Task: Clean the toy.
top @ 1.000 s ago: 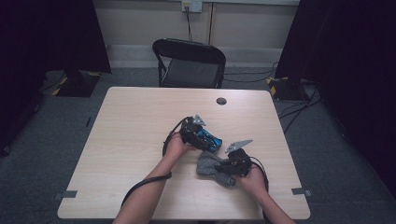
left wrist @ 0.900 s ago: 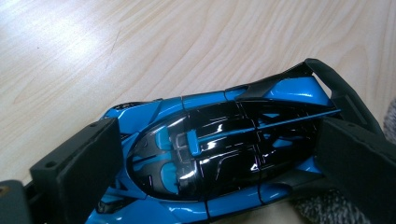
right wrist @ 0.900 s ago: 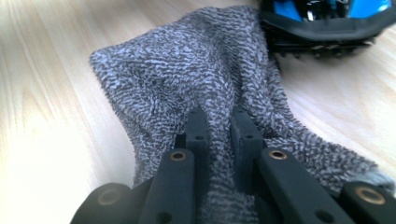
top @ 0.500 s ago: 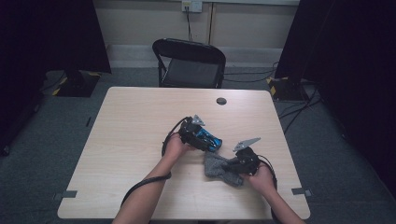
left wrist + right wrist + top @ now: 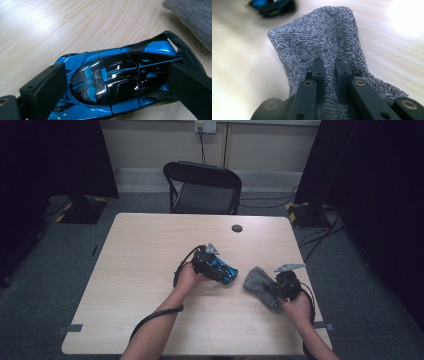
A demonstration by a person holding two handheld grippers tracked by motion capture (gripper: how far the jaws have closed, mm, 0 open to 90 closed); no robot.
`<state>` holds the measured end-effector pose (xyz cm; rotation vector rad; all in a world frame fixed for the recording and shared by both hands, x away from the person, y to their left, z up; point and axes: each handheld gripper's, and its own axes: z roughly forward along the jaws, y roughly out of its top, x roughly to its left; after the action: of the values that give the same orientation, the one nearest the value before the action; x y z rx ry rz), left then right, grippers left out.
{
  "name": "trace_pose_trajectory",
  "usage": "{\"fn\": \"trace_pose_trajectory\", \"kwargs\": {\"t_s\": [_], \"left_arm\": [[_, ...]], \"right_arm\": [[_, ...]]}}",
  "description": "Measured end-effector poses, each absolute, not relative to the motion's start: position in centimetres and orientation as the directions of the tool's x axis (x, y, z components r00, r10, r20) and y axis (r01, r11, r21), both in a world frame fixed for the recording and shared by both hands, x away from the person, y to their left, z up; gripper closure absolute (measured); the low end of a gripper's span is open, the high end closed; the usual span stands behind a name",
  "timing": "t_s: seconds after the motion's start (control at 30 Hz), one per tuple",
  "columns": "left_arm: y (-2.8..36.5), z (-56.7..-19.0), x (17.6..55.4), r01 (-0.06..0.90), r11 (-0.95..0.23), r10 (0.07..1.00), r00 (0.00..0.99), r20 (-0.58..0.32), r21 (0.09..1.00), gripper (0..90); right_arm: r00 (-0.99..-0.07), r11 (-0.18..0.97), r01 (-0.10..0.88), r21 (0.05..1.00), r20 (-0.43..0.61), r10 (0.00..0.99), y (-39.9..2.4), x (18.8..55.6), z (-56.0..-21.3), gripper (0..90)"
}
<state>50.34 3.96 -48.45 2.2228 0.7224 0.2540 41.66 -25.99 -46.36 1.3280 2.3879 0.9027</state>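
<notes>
A blue and black toy car (image 5: pixel 222 269) (image 5: pixel 117 82) lies on the wooden table (image 5: pixel 140 270), near its middle. My left gripper (image 5: pixel 226 273) (image 5: pixel 117 86) is shut on the car, one black pad on each side of its body. To the right lies a grey terry cloth (image 5: pixel 257 282) (image 5: pixel 324 42). My right gripper (image 5: pixel 272 292) (image 5: pixel 329 63) is shut on a pinched fold of that cloth, near the table's right edge. The cloth stretches away from the jaws toward the car (image 5: pixel 272 6).
A small dark round disc (image 5: pixel 237 228) sits at the table's far edge. A black folding chair (image 5: pixel 202 187) stands behind the table. Cables trail from both grippers, and dark curtains flank the room.
My right gripper has dragged the grey cloth to the right, away from the car and toward the table's right edge. The left gripper and the car stayed put.
</notes>
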Motion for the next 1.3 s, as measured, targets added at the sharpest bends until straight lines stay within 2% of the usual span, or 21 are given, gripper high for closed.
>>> {"fn": "trace_pose_trajectory", "kwargs": {"t_s": [0.3, 0.47, 0.87, 1.3], "left_arm": [[3.9, -48.5, 50.2, 0.417, -0.543, 0.571, 0.820, -0.043, 0.729, 2.5], [3.9, -48.5, 50.2, 0.418, -0.541, 0.575, 0.817, -0.042, 0.730, 2.3], [3.7, -48.5, 50.1, 0.422, -0.540, 0.581, 0.813, -0.041, 0.728, 1.6], [3.7, -48.5, 50.1, 0.423, -0.539, 0.582, 0.812, -0.040, 0.729, 1.6]], "right_arm": [[-0.479, 0.348, 0.707, 0.616, 0.054, 0.876, -23.7, 45.2, -47.4, 81.2], [-0.535, 0.410, 0.688, 0.599, 0.037, 0.844, -21.9, 45.0, -47.4, 81.2], [-0.656, 0.484, 0.636, 0.601, 0.090, 0.750, -19.3, 42.1, -47.3, 81.5], [-0.722, 0.507, 0.598, 0.621, 0.142, 0.677, -18.2, 40.3, -47.6, 81.6]]}}
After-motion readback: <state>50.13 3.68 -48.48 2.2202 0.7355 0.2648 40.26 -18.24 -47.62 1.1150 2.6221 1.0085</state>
